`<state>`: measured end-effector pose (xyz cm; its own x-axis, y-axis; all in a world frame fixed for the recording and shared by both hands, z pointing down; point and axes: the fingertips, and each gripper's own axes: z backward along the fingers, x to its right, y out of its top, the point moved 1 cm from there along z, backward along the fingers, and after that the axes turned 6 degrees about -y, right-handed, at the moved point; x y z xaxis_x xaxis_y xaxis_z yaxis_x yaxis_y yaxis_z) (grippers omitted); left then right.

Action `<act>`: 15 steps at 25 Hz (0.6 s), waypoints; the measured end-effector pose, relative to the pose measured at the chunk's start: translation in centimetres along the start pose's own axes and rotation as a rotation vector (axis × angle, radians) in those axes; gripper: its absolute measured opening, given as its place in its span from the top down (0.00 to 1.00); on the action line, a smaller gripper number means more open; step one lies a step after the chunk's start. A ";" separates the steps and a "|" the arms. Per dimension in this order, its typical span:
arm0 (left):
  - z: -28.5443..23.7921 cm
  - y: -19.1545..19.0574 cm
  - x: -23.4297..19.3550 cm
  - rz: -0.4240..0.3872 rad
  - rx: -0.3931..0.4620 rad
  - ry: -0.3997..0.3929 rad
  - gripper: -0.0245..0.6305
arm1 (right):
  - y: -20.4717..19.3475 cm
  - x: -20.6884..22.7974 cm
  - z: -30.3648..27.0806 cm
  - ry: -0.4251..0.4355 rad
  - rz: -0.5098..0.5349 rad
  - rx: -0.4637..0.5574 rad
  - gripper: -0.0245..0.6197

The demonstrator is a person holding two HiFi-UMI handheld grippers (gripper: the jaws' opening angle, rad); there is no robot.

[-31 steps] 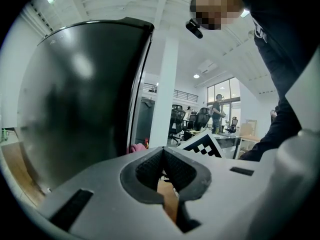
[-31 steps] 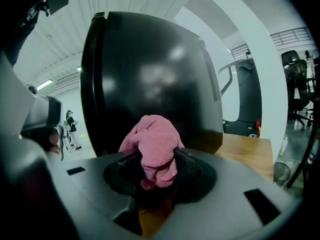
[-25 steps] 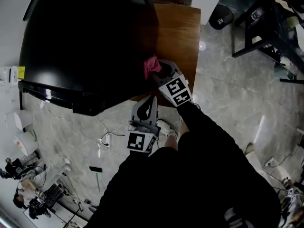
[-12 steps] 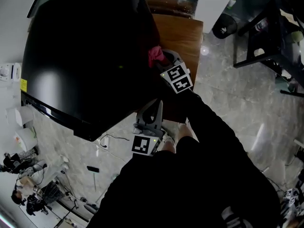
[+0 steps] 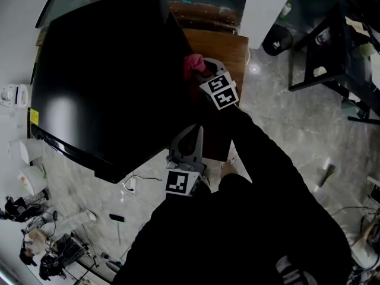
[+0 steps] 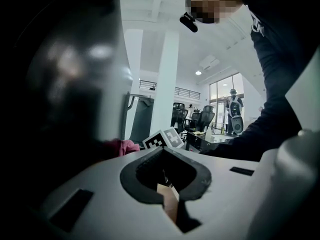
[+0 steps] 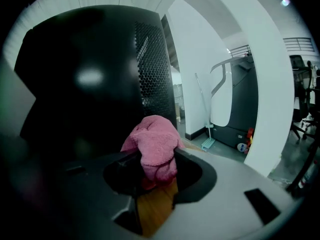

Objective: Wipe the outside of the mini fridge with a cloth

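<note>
The black mini fridge (image 5: 101, 76) fills the upper left of the head view and stands on a wooden table (image 5: 222, 49). My right gripper (image 5: 199, 70) is shut on a pink cloth (image 5: 193, 64) and holds it against the fridge's right side wall. In the right gripper view the pink cloth (image 7: 152, 149) bulges out from between the jaws, beside the glossy fridge (image 7: 90, 79) with its perforated vent panel. My left gripper (image 5: 189, 138) hangs lower, close to the fridge's front corner, with its jaws together and nothing between them. The left gripper view shows the fridge (image 6: 55, 84) and the cloth (image 6: 122, 146) ahead.
The table's edge lies just right of the cloth. A black frame table (image 5: 332, 46) stands on the marble floor at the upper right. Cables (image 5: 133, 180) trail on the floor below the fridge. White appliances (image 5: 12, 94) sit at the far left.
My right gripper has carried the pink cloth up along the fridge's side, away from me. The left gripper has stayed near the front corner.
</note>
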<state>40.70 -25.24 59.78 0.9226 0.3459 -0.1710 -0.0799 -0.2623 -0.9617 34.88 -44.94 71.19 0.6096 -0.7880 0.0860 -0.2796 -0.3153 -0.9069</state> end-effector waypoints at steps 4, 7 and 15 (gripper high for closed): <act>0.8 1.1 0.8 -0.003 0.017 -0.064 0.95 | 1.7 -1.0 4.4 -0.016 -0.015 0.048 0.73; 2.3 2.1 1.4 0.007 0.015 -0.144 0.95 | 3.0 -2.5 9.4 -0.053 -0.008 0.085 0.73; 9.3 6.5 3.7 -0.042 0.067 -0.394 0.95 | 5.7 -9.6 23.8 -0.253 -0.021 0.135 0.73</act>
<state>40.08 -17.34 50.89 0.7115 0.6770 -0.1882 -0.0819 -0.1861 -0.9791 45.10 -26.61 55.37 0.7846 -0.6198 0.0156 -0.1734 -0.2435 -0.9543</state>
